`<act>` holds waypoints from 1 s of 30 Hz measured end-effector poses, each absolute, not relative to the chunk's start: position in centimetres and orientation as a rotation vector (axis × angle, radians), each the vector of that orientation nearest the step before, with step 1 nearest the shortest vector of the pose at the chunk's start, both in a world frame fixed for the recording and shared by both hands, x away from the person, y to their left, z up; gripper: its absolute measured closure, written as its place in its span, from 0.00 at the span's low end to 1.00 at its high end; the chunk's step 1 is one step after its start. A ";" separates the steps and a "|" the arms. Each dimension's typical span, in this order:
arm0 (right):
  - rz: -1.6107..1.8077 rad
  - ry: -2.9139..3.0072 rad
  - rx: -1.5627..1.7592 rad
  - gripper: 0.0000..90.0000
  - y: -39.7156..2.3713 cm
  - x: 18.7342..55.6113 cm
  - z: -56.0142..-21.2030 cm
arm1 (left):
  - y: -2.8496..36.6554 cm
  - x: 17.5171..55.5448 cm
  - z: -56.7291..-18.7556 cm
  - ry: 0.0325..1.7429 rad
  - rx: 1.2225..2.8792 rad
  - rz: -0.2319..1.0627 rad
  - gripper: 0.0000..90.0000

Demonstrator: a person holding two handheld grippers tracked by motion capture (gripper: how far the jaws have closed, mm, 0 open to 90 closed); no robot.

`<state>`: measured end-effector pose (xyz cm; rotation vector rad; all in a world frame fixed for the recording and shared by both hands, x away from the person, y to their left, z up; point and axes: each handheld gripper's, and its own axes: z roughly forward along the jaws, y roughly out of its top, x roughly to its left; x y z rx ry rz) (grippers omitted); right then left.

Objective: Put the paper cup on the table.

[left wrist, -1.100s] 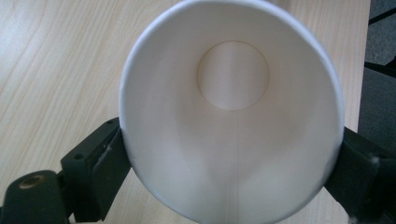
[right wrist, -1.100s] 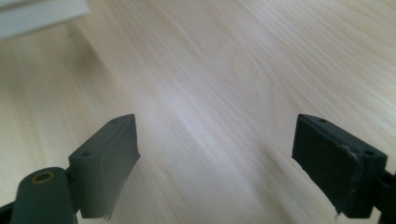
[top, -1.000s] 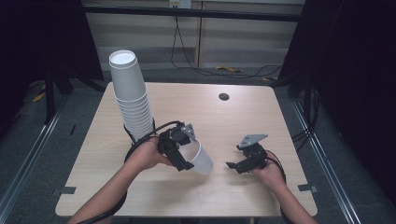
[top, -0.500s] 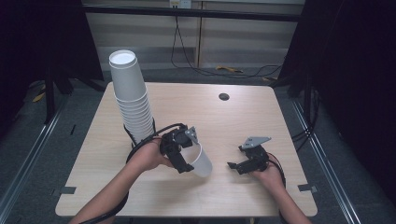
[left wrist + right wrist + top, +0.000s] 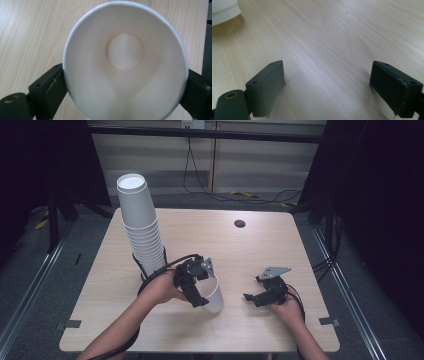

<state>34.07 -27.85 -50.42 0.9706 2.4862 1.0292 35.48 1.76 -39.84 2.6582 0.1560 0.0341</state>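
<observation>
Inspection found the left hand-held gripper with a white paper cup between its jaws, which had just been opening; in the left gripper view both jaws still lay against the cup wall. The cup leaned on the bench, just in front of the tall cup stack. The right hand-held gripper stood wide open and empty, well apart. Recommended practice: settle the base flat before releasing fully, then withdraw without clipping the rim.
</observation>
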 end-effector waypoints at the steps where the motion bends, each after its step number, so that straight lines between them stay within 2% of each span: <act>1: 1.029 2.486 0.971 0.13 -27.8 34.1 -50.4 | 1.8 35.5 -39.8 0.156 2.658 0.034 0.08; 30: 1.031 2.485 0.973 0.13 -27.9 34.1 -50.4 | 2.1 35.4 -40.4 0.176 2.593 0.011 0.01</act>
